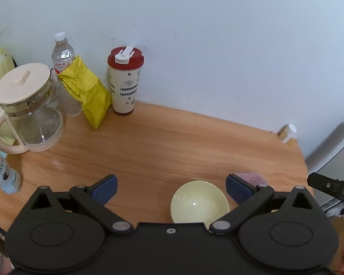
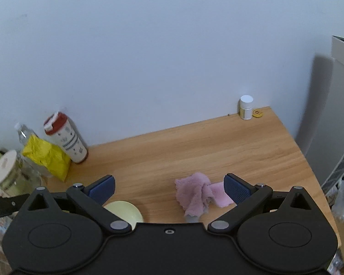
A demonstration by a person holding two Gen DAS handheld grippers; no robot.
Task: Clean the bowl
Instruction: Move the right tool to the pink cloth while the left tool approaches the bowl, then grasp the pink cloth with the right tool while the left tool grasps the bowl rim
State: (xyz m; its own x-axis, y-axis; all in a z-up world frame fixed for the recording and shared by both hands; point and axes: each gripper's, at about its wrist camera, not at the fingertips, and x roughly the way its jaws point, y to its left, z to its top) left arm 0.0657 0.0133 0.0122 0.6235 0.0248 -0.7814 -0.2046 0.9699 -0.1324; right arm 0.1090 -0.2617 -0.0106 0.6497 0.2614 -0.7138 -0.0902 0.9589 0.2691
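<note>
Bowl (image 1: 199, 202), one, pale green, upright near desk (image 1: 160, 142) front edge; one pink cloth (image 2: 198, 194) just beside it, toward right corner; left gripper (image 1: 170, 189) fingers spread, empty, over bowl; right gripper (image 2: 169, 189) spread, empty, over cloth; risk: smooth bowl likely skids off front edge if wiped unheld; loose cloth may slip from pinch.

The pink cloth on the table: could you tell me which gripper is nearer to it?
Right. The right gripper hovers open directly over the pink cloth; the left gripper is off to its left, over the bowl.
</note>
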